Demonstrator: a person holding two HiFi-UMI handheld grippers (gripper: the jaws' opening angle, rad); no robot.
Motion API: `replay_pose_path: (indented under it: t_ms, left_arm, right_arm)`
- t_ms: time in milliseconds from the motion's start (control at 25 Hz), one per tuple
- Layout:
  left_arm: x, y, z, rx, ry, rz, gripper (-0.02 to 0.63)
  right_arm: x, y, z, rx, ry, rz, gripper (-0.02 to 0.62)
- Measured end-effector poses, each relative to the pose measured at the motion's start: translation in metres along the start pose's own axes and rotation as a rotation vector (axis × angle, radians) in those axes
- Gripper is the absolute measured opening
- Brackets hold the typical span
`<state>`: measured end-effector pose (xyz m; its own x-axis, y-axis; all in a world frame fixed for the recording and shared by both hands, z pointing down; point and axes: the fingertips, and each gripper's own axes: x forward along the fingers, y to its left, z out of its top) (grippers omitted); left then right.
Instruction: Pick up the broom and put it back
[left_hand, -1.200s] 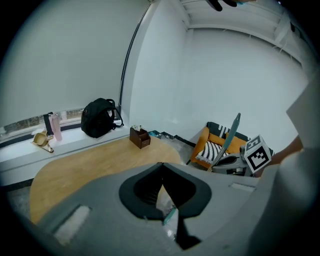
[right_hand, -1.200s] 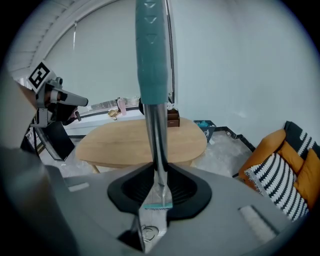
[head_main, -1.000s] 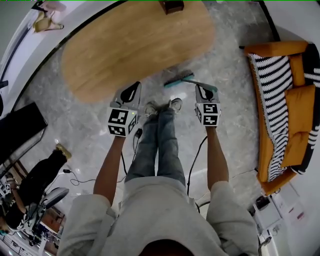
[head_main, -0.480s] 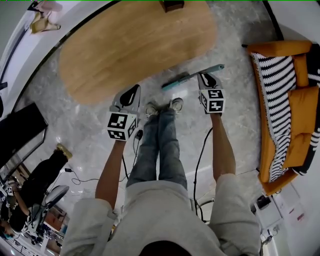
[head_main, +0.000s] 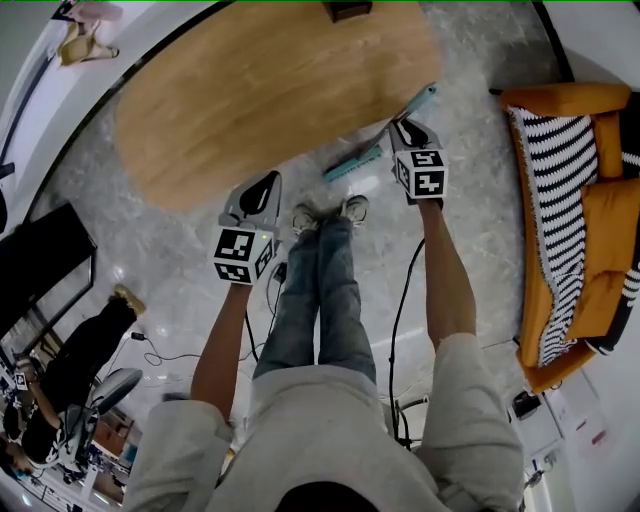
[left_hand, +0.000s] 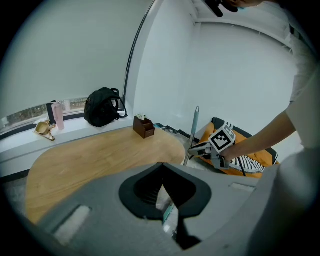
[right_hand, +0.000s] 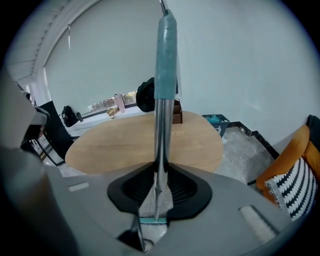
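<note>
Shifted toward the wooden table (head_main: 250, 90) since a second ago, with the handle tipped steeper. Clamped narrow at the right gripper (head_main: 400, 128) on the metal shaft of the broom (right_hand: 159, 125). Teal bristle head down on the floor (head_main: 470, 230) by the shoes (head_main: 350, 209). Pressed together and empty at the left gripper (head_main: 262, 186).

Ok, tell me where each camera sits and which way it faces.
Head view: on the person's head, facing steeply down; shows both arms, legs, left gripper, right gripper.
Left gripper view: rides the left gripper, facing across the table; own jaws below.
Right gripper view: rides the right gripper, facing up the broom it clamps.
Shared: head and left gripper views both show the right gripper holding the broom.
</note>
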<state>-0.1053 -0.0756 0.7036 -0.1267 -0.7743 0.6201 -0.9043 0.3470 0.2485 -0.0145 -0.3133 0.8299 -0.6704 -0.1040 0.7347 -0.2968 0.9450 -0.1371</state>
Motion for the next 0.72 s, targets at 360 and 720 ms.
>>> replay_pose_path:
  t_ms: [360,720]
  left_arm:
    - [0.008,0.011,-0.005,-0.021,0.005,0.012,-0.003]
    - [0.007,0.017,-0.007,-0.030,0.013,0.015,-0.003]
  right_arm:
    - [0.023,-0.004,0.011,0.002,-0.007,-0.022,0.086]
    - [0.028,-0.007,0.013,0.022,-0.007,-0.051,0.091]
